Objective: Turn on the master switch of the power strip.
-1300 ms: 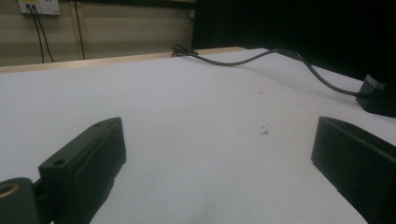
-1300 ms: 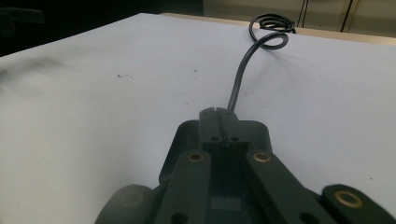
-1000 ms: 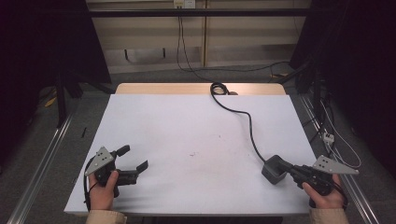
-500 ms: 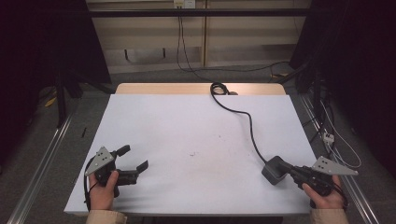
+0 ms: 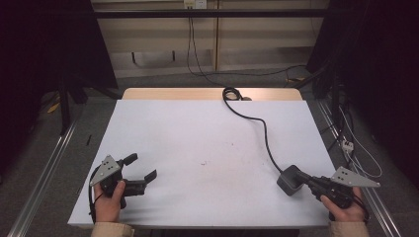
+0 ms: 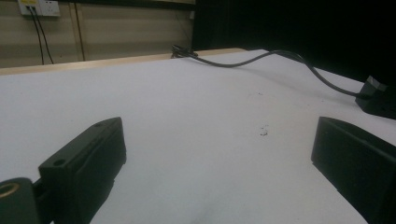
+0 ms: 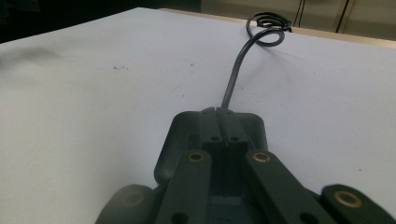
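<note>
A dark grey adapter block (image 5: pixel 289 180) lies near the table's front right, and its black cable (image 5: pixel 264 133) runs back to a coil at the far edge. My right gripper (image 5: pixel 302 177) is shut, fingertips together and lying over the top of the block. In the right gripper view the jaws meet at the gripper tip (image 7: pixel 223 122) above the block (image 7: pixel 168 144), where the cable (image 7: pixel 233 79) leaves it. My left gripper (image 5: pixel 143 167) stands open at the front left with nothing between its jaws. In the left gripper view (image 6: pixel 217 130) the block (image 6: pixel 378 95) sits far off.
The white table (image 5: pixel 197 128) has a wooden strip along its far edge. Metal rails (image 5: pixel 44 173) run along both sides on the floor. Loose cables and a small plug (image 5: pixel 347 145) lie on the floor at the right. Dark curtains stand at both sides.
</note>
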`<state>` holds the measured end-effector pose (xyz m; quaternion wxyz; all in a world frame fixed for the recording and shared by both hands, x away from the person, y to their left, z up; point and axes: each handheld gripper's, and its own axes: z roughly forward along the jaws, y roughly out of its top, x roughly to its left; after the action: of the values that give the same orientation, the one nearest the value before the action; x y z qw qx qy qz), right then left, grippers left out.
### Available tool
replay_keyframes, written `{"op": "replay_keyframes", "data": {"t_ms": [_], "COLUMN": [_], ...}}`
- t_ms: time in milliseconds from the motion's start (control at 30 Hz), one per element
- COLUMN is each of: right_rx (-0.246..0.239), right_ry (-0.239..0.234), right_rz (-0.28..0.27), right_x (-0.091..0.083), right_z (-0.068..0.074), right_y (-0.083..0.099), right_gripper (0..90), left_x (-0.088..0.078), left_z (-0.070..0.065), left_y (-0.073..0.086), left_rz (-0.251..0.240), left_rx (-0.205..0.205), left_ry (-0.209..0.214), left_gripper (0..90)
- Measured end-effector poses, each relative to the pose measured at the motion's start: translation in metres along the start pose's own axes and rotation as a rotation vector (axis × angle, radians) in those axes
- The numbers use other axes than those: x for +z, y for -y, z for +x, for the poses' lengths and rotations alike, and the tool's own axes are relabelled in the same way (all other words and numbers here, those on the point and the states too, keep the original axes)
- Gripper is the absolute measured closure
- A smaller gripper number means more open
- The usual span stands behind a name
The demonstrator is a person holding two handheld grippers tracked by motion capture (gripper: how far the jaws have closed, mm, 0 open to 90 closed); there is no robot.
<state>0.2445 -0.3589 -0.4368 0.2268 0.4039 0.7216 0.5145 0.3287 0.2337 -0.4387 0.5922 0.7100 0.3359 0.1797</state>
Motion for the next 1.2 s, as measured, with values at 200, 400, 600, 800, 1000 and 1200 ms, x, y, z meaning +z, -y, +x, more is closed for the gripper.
{"op": "replay_keyframes", "data": {"t_ms": [200,400,600,800,1000,1200], "right_rx": [0.003,0.0,-0.002,-0.011,-0.018,-0.017], "right_ry": [-0.007,-0.01,-0.012,-0.012,-0.012,-0.011], "right_rz": [-0.011,-0.015,-0.013,-0.013,-0.012,-0.011], "right_x": [-0.0004,-0.0007,-0.0015,-0.0013,-0.0012,-0.0012], "right_z": [-0.0009,-0.0012,-0.001,-0.0011,-0.0009,-0.0009], "right_y": [0.0019,0.0032,0.0038,0.0043,0.0047,0.0047], "right_gripper": [90.0,90.0,90.0,90.0,90.0,90.0], "left_x": [-0.0002,-0.0003,0.0,-0.0001,-0.0002,-0.0001], "left_z": [0.0,-0.0005,-0.0012,-0.0013,-0.0015,-0.0016], "left_y": [0.0,-0.0001,-0.0001,-0.0002,-0.0003,-0.0002], "left_rz": [-0.001,-0.002,-0.003,-0.004,0.0,-0.001], "left_rx": [-0.001,0.0,0.0,0.0,0.001,0.0], "left_ry": [0.0,0.0,0.0,0.001,0.001,0.001], "left_gripper": [2.9,2.9,2.9,2.9,2.9,2.9]}}
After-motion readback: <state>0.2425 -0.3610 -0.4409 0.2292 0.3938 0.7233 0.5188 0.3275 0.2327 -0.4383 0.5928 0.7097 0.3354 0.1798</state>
